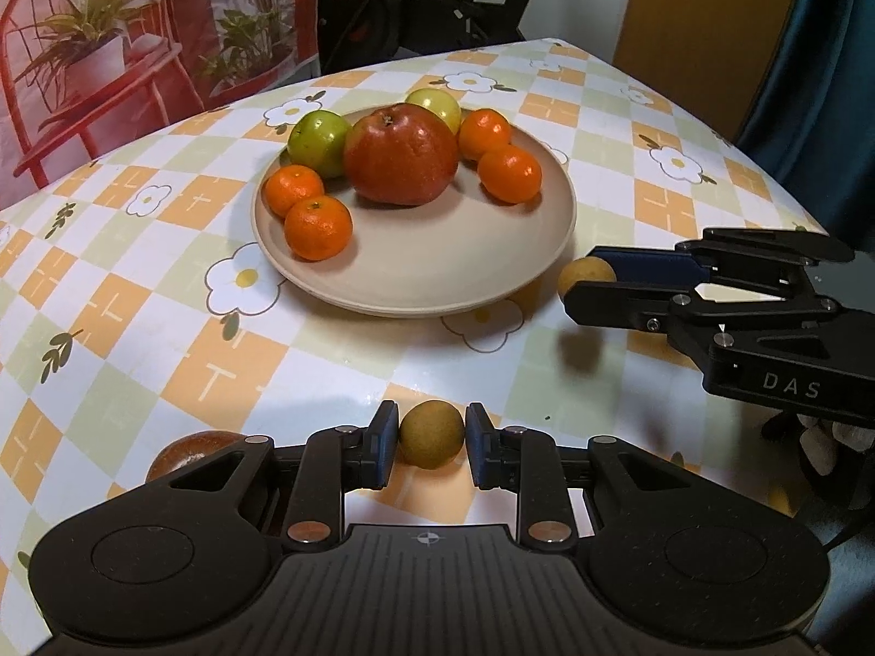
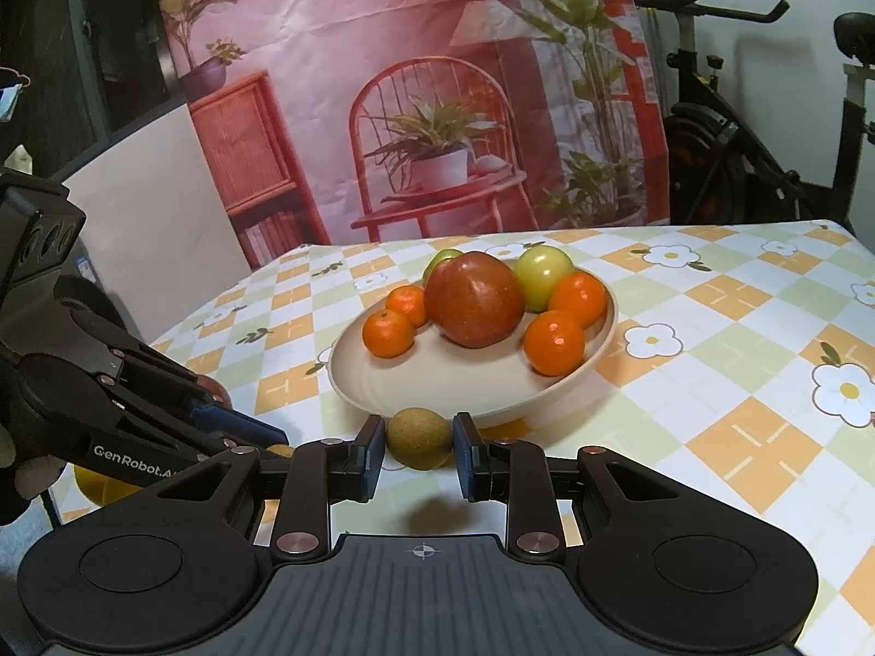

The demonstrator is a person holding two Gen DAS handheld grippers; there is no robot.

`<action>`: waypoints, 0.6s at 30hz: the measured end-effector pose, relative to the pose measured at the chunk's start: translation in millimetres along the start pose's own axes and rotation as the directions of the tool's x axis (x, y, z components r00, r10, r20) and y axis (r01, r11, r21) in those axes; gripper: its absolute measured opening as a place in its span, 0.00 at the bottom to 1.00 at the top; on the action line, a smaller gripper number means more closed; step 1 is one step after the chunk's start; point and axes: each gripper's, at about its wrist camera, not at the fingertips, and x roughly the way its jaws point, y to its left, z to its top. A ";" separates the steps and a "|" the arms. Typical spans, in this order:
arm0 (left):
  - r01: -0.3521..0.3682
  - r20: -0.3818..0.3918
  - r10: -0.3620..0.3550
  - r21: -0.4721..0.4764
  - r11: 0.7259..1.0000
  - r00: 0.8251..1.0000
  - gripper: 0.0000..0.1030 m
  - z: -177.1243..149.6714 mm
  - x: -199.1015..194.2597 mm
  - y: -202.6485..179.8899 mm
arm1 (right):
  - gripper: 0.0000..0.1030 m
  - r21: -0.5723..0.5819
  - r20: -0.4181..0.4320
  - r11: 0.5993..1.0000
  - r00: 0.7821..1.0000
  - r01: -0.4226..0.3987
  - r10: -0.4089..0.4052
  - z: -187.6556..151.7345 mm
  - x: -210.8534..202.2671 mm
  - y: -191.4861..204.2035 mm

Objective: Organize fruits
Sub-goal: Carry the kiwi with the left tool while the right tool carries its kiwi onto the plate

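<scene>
**Both tools pinch a small brown fruit beside the fruit plate**

Several things are only partly visible. In the left wrist view a reddish-brown round fruit sits at the lower left, mostly hidden behind the tool's body, so its kind is hard to tell. In the right wrist view a yellow rounded thing under the left tool is cut off by the tool bodies and cannot be identified. On the beige plate one green apple is half hidden behind the large red apple. A gloved hand shows only as pale edges behind each tool.

The left tool has its blue pads pressed against a small brown-green round fruit, low over the checked, flowered worktop, near the plate's front edge. The right tool likewise clamps a small brown round fruit between its pads, just in front of the plate's rim; whether this fruit touches the worktop cannot be told.

The plate holds the red apple in the middle, a second green apple at its left, and four mandarins: two at the left and two at the right.
</scene>
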 end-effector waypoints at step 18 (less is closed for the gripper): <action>-0.081 0.143 0.080 -0.001 0.997 0.986 0.27 51.5 -2.6 7.0 | 0.24 -0.021 0.064 0.991 0.989 0.132 -0.131 23.2 20.8 -26.6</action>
